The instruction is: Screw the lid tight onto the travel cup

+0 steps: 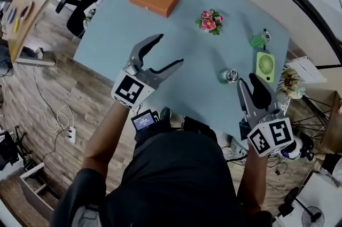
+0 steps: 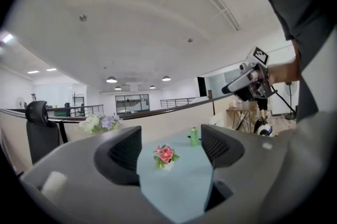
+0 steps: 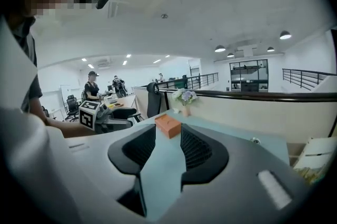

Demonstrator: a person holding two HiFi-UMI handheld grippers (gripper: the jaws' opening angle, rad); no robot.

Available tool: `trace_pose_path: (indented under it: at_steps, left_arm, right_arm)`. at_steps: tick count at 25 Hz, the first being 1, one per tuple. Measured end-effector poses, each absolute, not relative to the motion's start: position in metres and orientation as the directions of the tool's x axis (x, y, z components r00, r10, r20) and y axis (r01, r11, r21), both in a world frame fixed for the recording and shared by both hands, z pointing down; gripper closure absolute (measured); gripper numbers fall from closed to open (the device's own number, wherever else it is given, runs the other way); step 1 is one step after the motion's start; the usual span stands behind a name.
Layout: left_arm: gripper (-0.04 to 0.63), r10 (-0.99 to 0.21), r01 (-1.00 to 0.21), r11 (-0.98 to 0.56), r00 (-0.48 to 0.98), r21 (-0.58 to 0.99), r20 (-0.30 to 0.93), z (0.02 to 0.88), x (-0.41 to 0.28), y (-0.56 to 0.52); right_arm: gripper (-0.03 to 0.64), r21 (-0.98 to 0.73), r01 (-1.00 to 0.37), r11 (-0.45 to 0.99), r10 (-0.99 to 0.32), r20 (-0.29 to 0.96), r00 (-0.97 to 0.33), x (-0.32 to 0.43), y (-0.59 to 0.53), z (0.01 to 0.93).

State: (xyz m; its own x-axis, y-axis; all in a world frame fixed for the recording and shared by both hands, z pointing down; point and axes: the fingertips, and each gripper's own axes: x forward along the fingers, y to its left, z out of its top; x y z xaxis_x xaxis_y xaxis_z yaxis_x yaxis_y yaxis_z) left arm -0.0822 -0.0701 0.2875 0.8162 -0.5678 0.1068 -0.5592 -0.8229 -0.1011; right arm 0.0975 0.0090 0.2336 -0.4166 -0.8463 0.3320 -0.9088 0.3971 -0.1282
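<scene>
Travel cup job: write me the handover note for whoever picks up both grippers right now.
Left gripper: open, empty, raised over the table.
Right gripper: shut, empty, raised at the table's near edge.
Travel cup: the small shiny metal piece standing just beyond the right gripper looks like it; neither gripper touches it.
Done: unclear; whether its lid is on or tight cannot be told from above.
To do: check the lid; if loose, steady the cup with one gripper and twist the lid tight with the other.
</scene>
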Motion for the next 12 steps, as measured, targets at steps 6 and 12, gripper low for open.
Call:
trace_pose_path:
  at_steps: [6,12]
  left_arm:
    - [0.199,-0.646,-0.64,-0.763,0.759,-0.093,0.081,0.267,-0.142,-0.051]
    - [0.201,-0.681,-0.672,-0.732,0.726,-0.114,0.092,0.263,-0.192,-0.02]
  right_arm:
    - [0.466,-0.101,-0.906,0.411,-0.861,0.284,-0.422,0.074,0.034,0.204]
    - [0.469,-0.085,-0.916,0.392,-0.873,0.279,-0.4,0.055,0.068,0.192]
